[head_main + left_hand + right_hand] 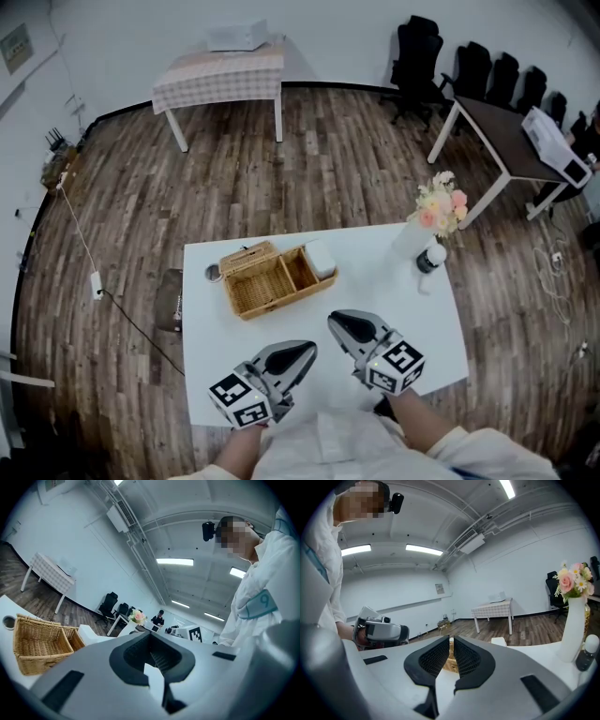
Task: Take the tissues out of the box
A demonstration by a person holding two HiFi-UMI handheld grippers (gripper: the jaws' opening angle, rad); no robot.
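On the white table point(424, 307), a wicker box point(246, 307) lies left of centre in the head view, with white tissues point(321, 258) in its right-end compartment. Below it, at lower centre, the left gripper point(307, 350) has its jaws clenched on nothing. Just to its right, the right gripper point(335, 320) is likewise closed and empty. A flower vase point(412, 238) and 1 bottle point(431, 259) stand at the table's upper right.

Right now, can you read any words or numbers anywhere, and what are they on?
No words can be read.
Wall sign: too small to read.
Cube on the left gripper: square marker pattern, no letters.
Cube on the right gripper: the same.
Sleeve patch: a person's badge, left unread.
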